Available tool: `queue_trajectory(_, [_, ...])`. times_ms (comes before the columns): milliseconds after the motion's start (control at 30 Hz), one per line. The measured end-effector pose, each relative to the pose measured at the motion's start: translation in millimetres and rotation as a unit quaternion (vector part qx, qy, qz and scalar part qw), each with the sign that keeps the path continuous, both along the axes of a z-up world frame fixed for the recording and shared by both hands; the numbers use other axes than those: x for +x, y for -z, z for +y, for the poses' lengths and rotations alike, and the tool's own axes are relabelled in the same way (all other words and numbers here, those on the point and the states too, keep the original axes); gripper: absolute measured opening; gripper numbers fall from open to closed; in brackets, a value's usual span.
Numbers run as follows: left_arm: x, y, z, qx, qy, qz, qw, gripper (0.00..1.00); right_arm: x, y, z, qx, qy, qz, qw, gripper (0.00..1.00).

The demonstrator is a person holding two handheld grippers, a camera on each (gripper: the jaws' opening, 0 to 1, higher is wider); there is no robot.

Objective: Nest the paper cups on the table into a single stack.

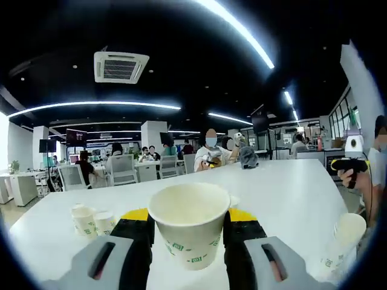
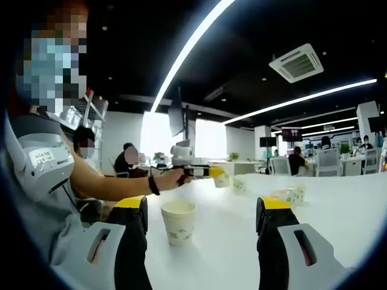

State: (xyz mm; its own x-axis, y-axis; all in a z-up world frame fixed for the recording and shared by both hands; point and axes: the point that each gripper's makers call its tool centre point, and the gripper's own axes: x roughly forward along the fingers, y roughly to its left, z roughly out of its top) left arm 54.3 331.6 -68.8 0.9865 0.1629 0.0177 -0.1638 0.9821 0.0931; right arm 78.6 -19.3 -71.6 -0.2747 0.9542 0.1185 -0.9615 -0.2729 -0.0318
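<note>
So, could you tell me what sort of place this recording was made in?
Most likely an open-plan office: long strip lights and a ceiling air-conditioning unit overhead, office chairs at desks with seated people, and a large white table in front.

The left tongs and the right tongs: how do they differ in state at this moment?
The left tongs are shut on a paper cup, held upright above the white table; the right tongs are open and empty. A second cup stands on the table between the right tongs, untouched. Both have grey bodies with yellow-and-black tips.
</note>
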Motion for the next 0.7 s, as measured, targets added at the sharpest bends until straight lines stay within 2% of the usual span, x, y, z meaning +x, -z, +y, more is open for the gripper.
queue_trajectory(67, [-2.1,-3.9,-5,0.0,0.008,-0.005,1.0,0.48,1,1.0,0,-0.001,0.001,0.001,1.0,0.76])
queue_trajectory(433, [-15.5,-22.0,-60,-0.001,0.062,-0.019,0.9979,0.48,-3,5.3,3,-0.005,-0.004,0.002,1.0,0.76])
queue_trajectory(700, [-26.3,-34.8,-100,0.013,0.098,-0.02,0.9949,0.48,-3,5.1,3,-0.005,-0.002,0.001,1.0,0.76])
